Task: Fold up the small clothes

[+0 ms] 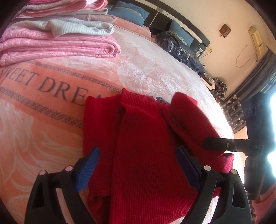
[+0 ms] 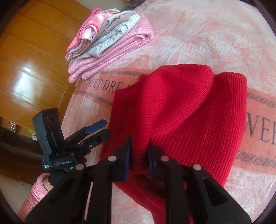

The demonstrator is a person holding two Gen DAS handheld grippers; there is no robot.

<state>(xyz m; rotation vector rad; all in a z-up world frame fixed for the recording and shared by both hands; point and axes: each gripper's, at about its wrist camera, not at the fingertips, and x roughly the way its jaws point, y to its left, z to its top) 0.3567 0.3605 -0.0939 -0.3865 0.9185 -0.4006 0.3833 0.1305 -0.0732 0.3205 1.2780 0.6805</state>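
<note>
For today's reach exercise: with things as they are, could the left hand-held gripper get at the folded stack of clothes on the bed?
Probably yes. The left hand-held gripper is open and empty above the red sweater, and only bare blanket lies between it and the folded stack.

A home bedroom: bed (image 1: 146,56), pillows (image 1: 127,12), wooden wardrobe (image 2: 31,56).

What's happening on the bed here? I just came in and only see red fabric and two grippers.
A person is folding a red knit sweater on a pink "Sweet Dreams" blanket. The right gripper is shut on a bunched part of the sweater and lifts it over the rest. The left gripper is open above the near part of the sweater, gripping nothing. A stack of folded clothes sits further back on the bed.
</note>
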